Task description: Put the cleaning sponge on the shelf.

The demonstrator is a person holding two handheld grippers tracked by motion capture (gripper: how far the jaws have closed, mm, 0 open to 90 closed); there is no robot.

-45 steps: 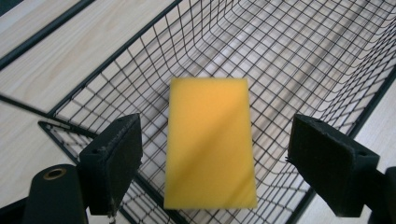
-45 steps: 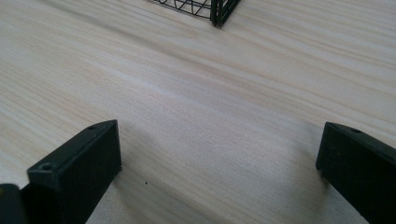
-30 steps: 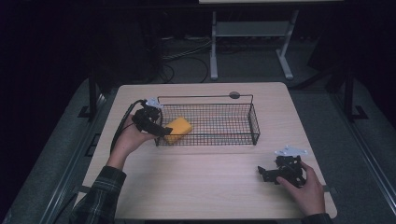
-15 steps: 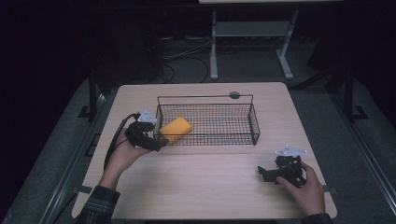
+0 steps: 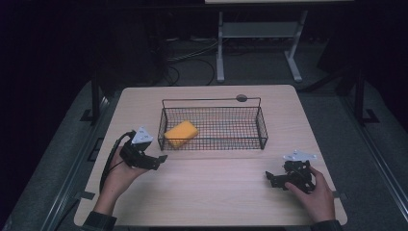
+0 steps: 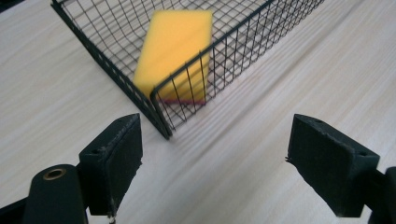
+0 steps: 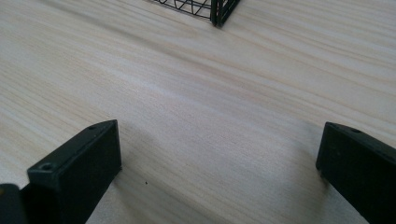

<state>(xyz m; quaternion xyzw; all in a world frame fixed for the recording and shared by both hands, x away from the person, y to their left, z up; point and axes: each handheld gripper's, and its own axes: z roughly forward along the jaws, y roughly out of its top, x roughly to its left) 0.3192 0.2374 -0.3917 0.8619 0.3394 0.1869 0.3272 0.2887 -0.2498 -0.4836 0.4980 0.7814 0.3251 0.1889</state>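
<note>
Trouble from here is most likely to come from the wire basket [image 5: 260, 126], judged by how things lie: the left gripper [image 5: 158, 159] sits on the near side of the basket's left corner, and in the left gripper view that corner [image 6: 161, 126] stands right between the jaws. A careless swing of the hand to the far side could catch a jaw on the wire and shove or tip the light basket across the table [image 5: 211, 192], and the sponge [image 5: 181, 133] inside would slide with it. Reaching back in at a slant could also snag the rim rather than clear it.

The left gripper stands wide and holds nothing; its pads [image 6: 116, 154] are well apart with bare wood between them. The right gripper [image 5: 271, 179] rests low at the near right of the table, well apart from the basket, its jaws also spread wide and empty, as the right gripper view [image 7: 215, 154] shows.

The sponge is a yellow block with rounded corners and, along its lower edge, a thin darker, reddish layer [image 6: 180, 99]. It lies flat in the left end of the basket, set at a slant to the walls, close to the left wall; whether it touches the wire I cannot tell
</note>
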